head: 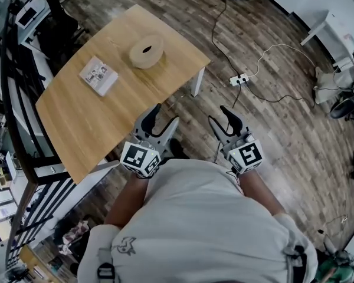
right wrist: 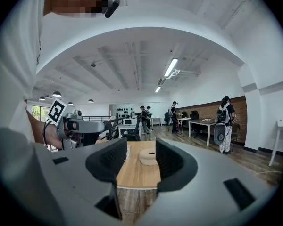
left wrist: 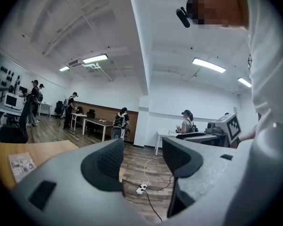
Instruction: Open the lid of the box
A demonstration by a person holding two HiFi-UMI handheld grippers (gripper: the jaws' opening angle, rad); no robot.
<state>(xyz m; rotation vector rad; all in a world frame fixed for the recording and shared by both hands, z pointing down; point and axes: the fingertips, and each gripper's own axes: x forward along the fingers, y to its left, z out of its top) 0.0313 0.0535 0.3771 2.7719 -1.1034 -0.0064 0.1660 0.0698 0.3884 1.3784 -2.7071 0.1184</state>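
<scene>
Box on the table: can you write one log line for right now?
left tongs: open, empty | right tongs: open, empty | round box: on table, untouched, away from both tongs

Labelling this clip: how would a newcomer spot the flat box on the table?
Find the light wooden table in the head view; two things lie on it. The flat box is the left one: white, rectangular, printed pictures on top, while the round tan object beside it has a central hole.
</scene>
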